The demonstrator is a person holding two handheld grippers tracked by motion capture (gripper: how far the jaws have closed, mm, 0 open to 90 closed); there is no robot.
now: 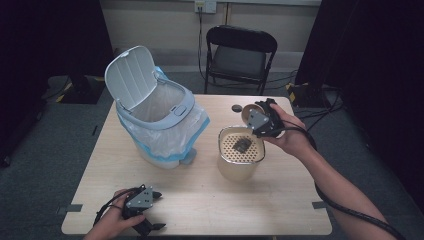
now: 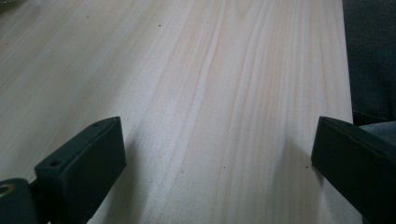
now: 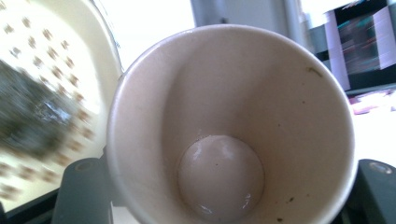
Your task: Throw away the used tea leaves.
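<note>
— What carries everything?
— A pale wooden table (image 1: 200, 200).
— What stands on it?
— A white bin (image 1: 155, 115), lid up, bag-lined, at ten o'clock. A cream strainer pot (image 1: 239, 160) just right of centre. A small dark round thing (image 1: 236, 108) at one o'clock.
— Anything else?
— The left gripper (image 1: 150, 210) rests at seven o'clock.

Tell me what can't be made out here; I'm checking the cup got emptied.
- Dark clump on the strainer bucket: motion-blurred in the right gripper view, small in the high view.
- Paper cup outside: hidden by its own wall.
- Bin contents: hidden behind the liner, high view.
</note>
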